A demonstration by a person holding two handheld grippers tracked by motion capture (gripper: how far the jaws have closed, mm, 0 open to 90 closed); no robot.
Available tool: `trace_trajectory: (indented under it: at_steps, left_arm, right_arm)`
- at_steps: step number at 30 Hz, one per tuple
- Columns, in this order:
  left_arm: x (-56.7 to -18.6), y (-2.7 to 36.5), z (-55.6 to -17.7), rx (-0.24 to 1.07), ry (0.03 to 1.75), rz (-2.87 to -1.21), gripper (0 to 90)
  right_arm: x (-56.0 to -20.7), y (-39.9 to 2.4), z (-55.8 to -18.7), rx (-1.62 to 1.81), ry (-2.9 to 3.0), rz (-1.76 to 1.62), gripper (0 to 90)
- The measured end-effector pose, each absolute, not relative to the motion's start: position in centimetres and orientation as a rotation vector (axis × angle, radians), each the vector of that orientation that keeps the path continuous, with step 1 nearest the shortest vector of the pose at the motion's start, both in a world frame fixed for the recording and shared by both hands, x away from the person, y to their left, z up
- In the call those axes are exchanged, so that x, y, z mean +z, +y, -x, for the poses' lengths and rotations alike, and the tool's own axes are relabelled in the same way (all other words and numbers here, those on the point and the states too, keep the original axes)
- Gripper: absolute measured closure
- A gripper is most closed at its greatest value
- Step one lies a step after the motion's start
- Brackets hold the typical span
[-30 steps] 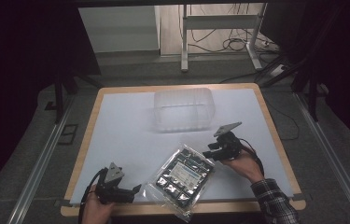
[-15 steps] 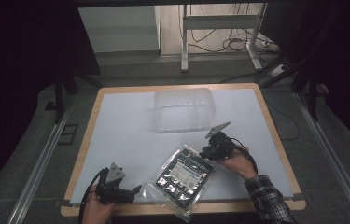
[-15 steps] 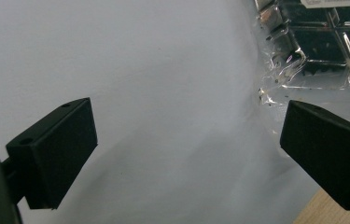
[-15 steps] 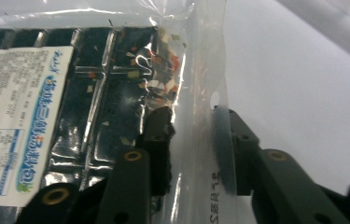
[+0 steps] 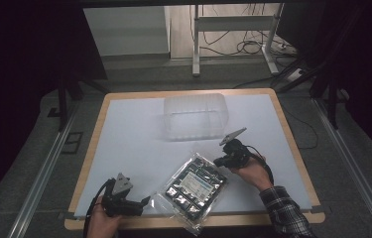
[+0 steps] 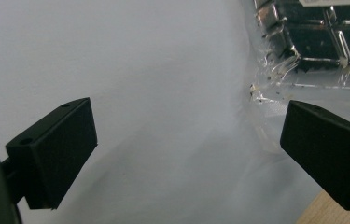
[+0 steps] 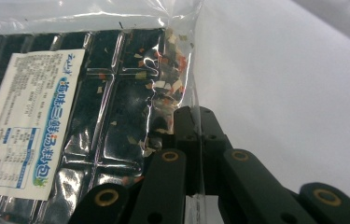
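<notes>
Low in the frame's centre, my right gripper (image 5: 221,161) has just been closing and now pinches the clear snack bag's (image 5: 193,186) edge; left gripper (image 5: 146,202) gapes, lifting remains.

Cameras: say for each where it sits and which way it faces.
High view: above the table, facing forward and down; both hands show.
Left gripper view: on the left tongs, open, facing the white cover.
Right gripper view: on the right tongs, shut on the bag's edge.
Shared: the clear snack bag.
</notes>
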State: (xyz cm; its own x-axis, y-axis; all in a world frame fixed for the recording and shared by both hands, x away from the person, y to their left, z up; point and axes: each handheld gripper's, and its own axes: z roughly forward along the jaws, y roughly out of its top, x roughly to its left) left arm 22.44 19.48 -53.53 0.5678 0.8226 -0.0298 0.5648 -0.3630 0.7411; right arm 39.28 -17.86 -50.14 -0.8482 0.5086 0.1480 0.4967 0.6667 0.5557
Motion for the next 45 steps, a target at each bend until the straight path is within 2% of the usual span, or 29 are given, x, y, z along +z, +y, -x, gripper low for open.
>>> trace_trajectory:
  at_steps: [8, 16, 45]
  left_arm:
    - [-53.3, 19.9, -22.5, 0.451, 1.122, -2.036, 2.1]
    - [-53.0, 20.9, -22.5, 0.428, 1.159, -1.922, 0.0]
    - [-52.8, 21.0, -22.5, 0.421, 1.146, -1.891, 0.0]
  right_arm:
    - [-47.8, -18.6, -38.9, 1.088, 2.835, -0.864, 88.7]
    - [-44.4, -18.4, -37.9, 1.154, 2.844, -0.82, 88.7]
    - [-33.3, -18.4, -35.7, 1.286, 2.762, -0.671, 88.8]
